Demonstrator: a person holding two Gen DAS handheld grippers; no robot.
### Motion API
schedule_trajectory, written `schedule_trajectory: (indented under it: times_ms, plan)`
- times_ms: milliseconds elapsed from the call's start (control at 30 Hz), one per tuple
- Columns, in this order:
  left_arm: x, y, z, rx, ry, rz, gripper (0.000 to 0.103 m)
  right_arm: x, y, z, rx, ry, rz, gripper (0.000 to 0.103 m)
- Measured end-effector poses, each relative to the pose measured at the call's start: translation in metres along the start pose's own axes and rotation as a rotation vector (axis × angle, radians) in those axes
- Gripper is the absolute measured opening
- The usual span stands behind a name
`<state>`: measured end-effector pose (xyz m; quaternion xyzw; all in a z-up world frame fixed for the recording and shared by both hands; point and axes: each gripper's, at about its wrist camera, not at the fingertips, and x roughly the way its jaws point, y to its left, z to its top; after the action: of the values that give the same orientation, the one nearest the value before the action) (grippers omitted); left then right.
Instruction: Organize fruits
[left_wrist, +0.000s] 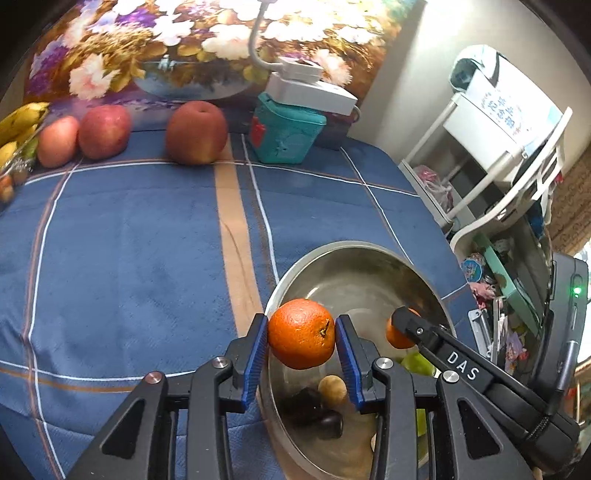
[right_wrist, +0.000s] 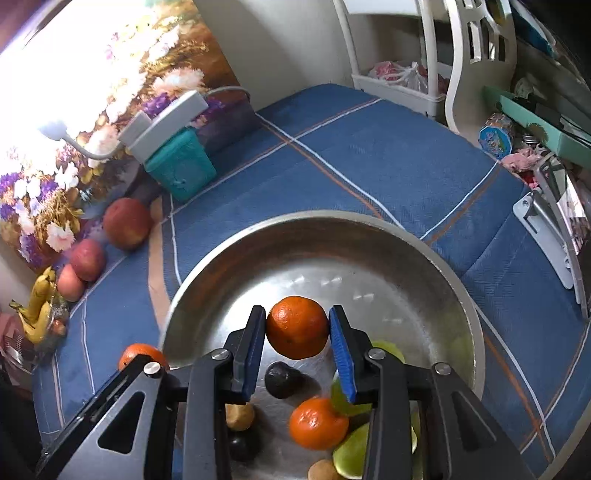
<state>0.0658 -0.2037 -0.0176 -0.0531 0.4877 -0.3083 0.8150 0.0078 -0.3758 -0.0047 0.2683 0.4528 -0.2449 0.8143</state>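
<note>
In the left wrist view my left gripper (left_wrist: 301, 325) is shut on an orange (left_wrist: 301, 334), held above the near-left rim of a steel bowl (left_wrist: 354, 254). To its right, my right gripper (left_wrist: 400, 328) grips a second orange (left_wrist: 395, 334) over the bowl. The right wrist view shows that right gripper (right_wrist: 297, 317) with its blue pads pressed on the orange (right_wrist: 297, 326) above the bowl's (right_wrist: 258, 236) middle. The left gripper (right_wrist: 142, 363) and its orange (right_wrist: 140, 352) sit by the rim at lower left. In the bowl lie another orange (right_wrist: 318, 422), a dark avocado (right_wrist: 280, 380), green fruits (right_wrist: 351, 454) and small brown fruits (right_wrist: 240, 415).
Three apples (left_wrist: 195, 133) and bananas (left_wrist: 20, 118) line the back of the blue checked cloth (left_wrist: 129, 240) below a floral painting. A teal tin (left_wrist: 284, 136) with a white lamp base on it stands behind the bowl. A white shelf unit (left_wrist: 498, 147) crowds the right edge.
</note>
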Motion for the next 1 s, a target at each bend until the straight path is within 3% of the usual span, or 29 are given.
schedule_trajectory:
  times_ms: [67,133,200,333,500,567,633,667,800,933,1000]
  plan:
    - [-0.001,-0.002,0.000,0.004,0.001,0.003,0.044,0.002,-0.001,-0.002,-0.001,0.002,-0.012,0.037]
    - [-0.004,-0.002,0.001,0.002,-0.007,0.001,0.053,0.000,-0.004,-0.003,0.011,0.001,-0.007,0.041]
    - [-0.011,-0.001,0.001,-0.001,-0.015,-0.010,0.054,-0.004,-0.003,-0.003,0.015,-0.010,-0.006,0.048]
    - [-0.029,0.008,-0.001,-0.021,-0.031,0.018,0.057,-0.016,-0.002,-0.006,0.026,-0.024,-0.002,0.048]
    - [-0.045,0.034,-0.015,-0.070,-0.002,0.215,0.080,-0.031,0.008,-0.018,0.002,-0.011,0.009,0.048]
    - [-0.052,0.045,-0.021,-0.082,0.008,0.302,0.088,-0.036,0.018,-0.025,-0.042,0.001,0.022,0.056]
    - [-0.059,0.053,-0.027,-0.096,0.010,0.357,0.100,-0.041,0.025,-0.033,-0.077,0.010,0.026,0.071]
    - [-0.064,0.058,-0.031,-0.106,0.012,0.380,0.103,-0.045,0.029,-0.039,-0.099,0.013,0.022,0.072]
    - [-0.080,0.067,-0.047,-0.129,0.032,0.430,0.103,-0.053,0.039,-0.057,-0.167,0.032,0.015,0.085]
    - [-0.093,0.077,-0.062,-0.179,0.043,0.437,0.103,-0.055,0.042,-0.075,-0.219,0.068,0.007,0.088]
    - [-0.099,0.078,-0.067,-0.181,0.051,0.448,0.103,-0.058,0.044,-0.083,-0.248,0.069,-0.011,0.098]
